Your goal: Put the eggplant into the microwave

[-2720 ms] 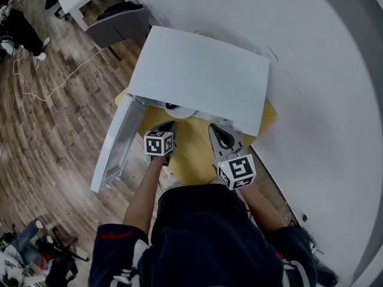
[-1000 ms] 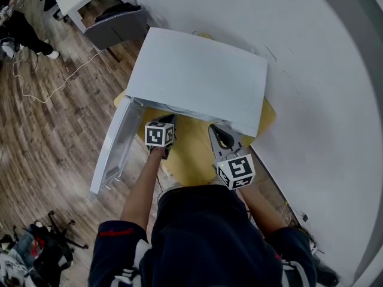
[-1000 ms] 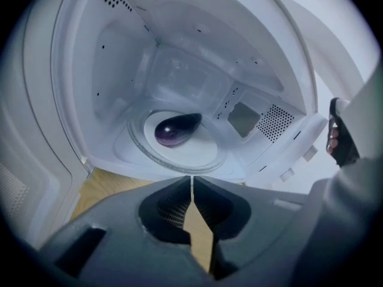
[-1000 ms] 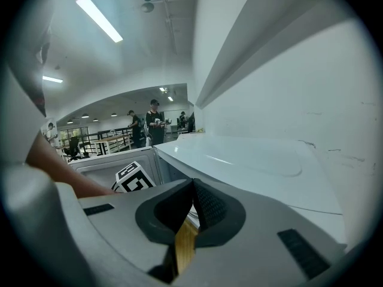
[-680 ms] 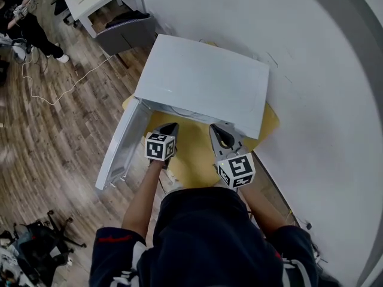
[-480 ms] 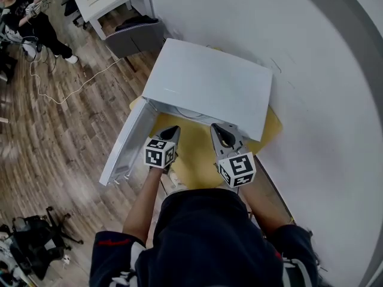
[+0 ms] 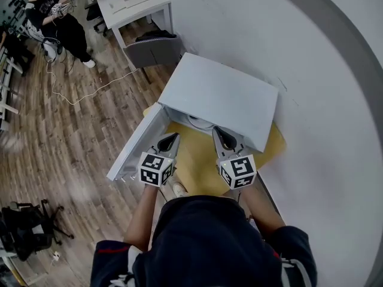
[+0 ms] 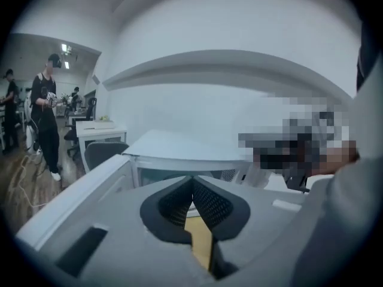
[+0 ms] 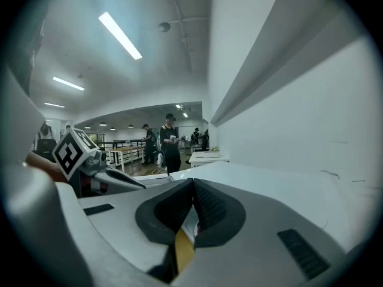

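Head view, left to right: one microwave door (image 7: 136,151) hangs open to the left of one white microwave (image 7: 221,97), which stands on one yellow bench (image 7: 191,154). One pale plate (image 7: 200,123) sits just inside the opening. Two claws are before the opening, the left claw (image 7: 172,137) and the right claw (image 7: 220,131). Both have jaws pressed together and hold nothing. Eggplant cannot be made out in any view.

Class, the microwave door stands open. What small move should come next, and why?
Probably move the left gripper to the open door and push it shut: both it and the right gripper are closed and empty, and no eggplant shows on the yellow table.
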A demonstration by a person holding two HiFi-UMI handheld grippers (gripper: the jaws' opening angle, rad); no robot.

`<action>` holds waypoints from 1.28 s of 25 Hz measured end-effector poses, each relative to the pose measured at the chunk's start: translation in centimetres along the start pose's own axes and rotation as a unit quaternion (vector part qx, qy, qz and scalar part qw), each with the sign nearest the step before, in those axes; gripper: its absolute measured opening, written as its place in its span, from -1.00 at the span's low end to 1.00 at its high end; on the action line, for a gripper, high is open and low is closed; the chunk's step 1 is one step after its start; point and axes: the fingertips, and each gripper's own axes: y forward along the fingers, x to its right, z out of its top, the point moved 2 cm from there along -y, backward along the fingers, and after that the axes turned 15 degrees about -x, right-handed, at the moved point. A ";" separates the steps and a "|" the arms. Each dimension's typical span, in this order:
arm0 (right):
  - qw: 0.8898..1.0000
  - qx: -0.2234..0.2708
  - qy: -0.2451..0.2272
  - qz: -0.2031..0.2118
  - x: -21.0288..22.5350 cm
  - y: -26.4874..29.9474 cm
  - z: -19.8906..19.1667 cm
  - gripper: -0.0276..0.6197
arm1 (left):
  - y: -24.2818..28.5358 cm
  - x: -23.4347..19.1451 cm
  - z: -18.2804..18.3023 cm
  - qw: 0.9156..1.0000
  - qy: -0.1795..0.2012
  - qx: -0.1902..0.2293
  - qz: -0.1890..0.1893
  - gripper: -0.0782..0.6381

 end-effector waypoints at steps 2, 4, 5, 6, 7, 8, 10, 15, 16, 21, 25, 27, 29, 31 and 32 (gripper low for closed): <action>1.000 0.008 -0.008 0.007 -0.3 0.1 0.8 -0.88 | -1.4 -0.1 1.2 1.000 0.008 0.020 0.015 -0.73; 1.000 0.016 -0.016 0.013 -0.7 0.2 1.6 -0.88 | -2.8 -0.1 2.1 0.999 0.014 0.037 0.030 -0.73; 1.000 0.019 -0.019 0.016 -0.9 0.2 2.0 -0.88 | -3.5 -0.1 2.5 0.998 0.017 0.044 0.036 -0.73; 0.999 0.021 -0.022 0.018 -1.1 0.1 2.4 -0.88 | -4.3 -0.1 2.9 0.998 0.019 0.053 0.042 -0.73; 0.999 0.024 -0.024 0.021 -1.3 0.1 2.7 -0.88 | -5.0 -0.1 3.4 0.997 0.021 0.062 0.049 -0.73; 0.999 0.026 -0.027 0.024 -1.4 0.2 3.0 -0.88 | -5.6 0.0 3.8 0.996 0.022 0.072 0.054 -0.73; 0.999 0.032 -0.031 0.030 -1.6 0.2 3.5 -0.88 | -6.7 0.1 4.4 0.994 0.025 0.091 0.061 -0.73; 0.998 0.045 -0.038 0.038 -2.1 -0.7 4.7 -0.88 | -9.6 0.5 5.8 0.987 0.029 0.130 0.084 -0.73; 0.997 0.048 -0.041 0.038 -2.2 -1.0 4.8 -0.88 | -10.2 0.7 6.0 0.986 0.029 0.138 0.088 -0.73; 0.996 0.062 -0.049 0.036 -2.3 -2.1 5.5 -0.88 | -11.7 1.5 6.8 0.982 0.039 0.157 0.098 -0.73; 0.996 0.067 -0.045 0.035 -2.3 -2.4 6.0 -0.88 | -12.1 1.8 7.3 0.981 0.043 0.162 0.098 -0.73; 0.996 0.069 -0.045 0.036 -2.3 -2.7 6.1 -0.88 | -12.1 2.2 7.4 0.981 0.046 0.162 0.097 -0.73; 0.996 0.069 -0.045 0.036 -2.1 -2.7 6.0 -0.88 | -11.9 2.3 7.5 0.981 0.047 0.162 0.097 -0.73; 0.996 0.069 -0.045 0.035 -2.1 -2.7 6.1 -0.88 | -11.9 2.3 7.5 0.981 0.047 0.163 0.096 -0.73; 0.996 0.070 -0.045 0.034 -2.2 -2.9 6.1 -0.88 | -12.0 2.4 7.4 0.981 0.048 0.163 0.096 -0.73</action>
